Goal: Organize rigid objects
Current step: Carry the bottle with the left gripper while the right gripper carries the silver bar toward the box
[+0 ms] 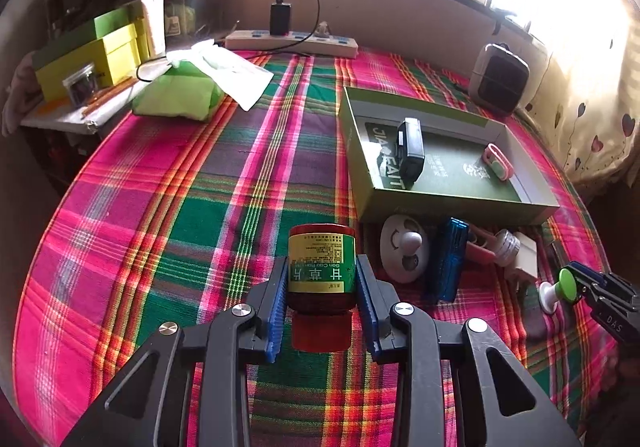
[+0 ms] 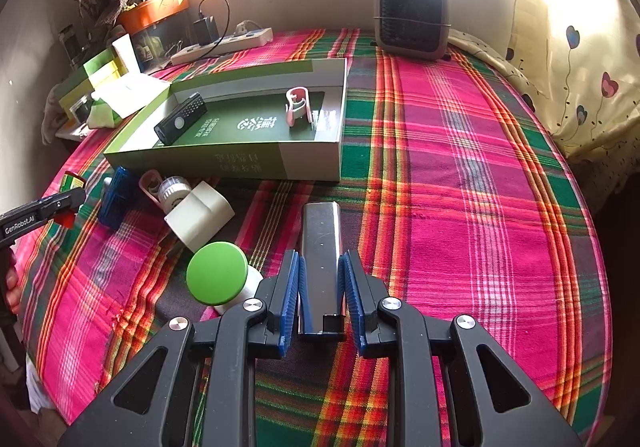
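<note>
Plaid cloth in pink, green and red over surface (image 1: 168,183); sunlit window ledge behind, w/ white power strip (image 1: 292,41) and small grey heater (image 2: 412,21) at far edge.

Left tongs (image 1: 322,287): closed on squat dark-red jar w/ yellow-green label (image 1: 322,267), blue ribbed pads pressed against both label sides. Jar inverted in grip: label text upside down, red cap (image 1: 320,331) nearest camera, base pointing fwd. Long axis in line w/ fingers. Whether jar is clear of cloth: cannot tell.

Right tongs (image 2: 322,287): closed on flat shiny metal bar w/ rounded far corners (image 2: 322,259). Long axis along fingers, free end pointing fwd, away from camera.

Goal, as judged: shallow open green cardboard box (image 2: 240,167), already holding black rectangular gadget (image 2: 181,118) and pink-and-white clip (image 2: 298,107). From left tongs, box lies fwd and right; from right tongs, fwd and left. Neither clearly nearer.

Not yet boxed, just beside near wall of box: white round disc w/ knob (image 1: 404,253), blue translucent block (image 1: 448,259), white plug adapter (image 2: 198,215), green-capped white stamp (image 2: 218,273).
</note>
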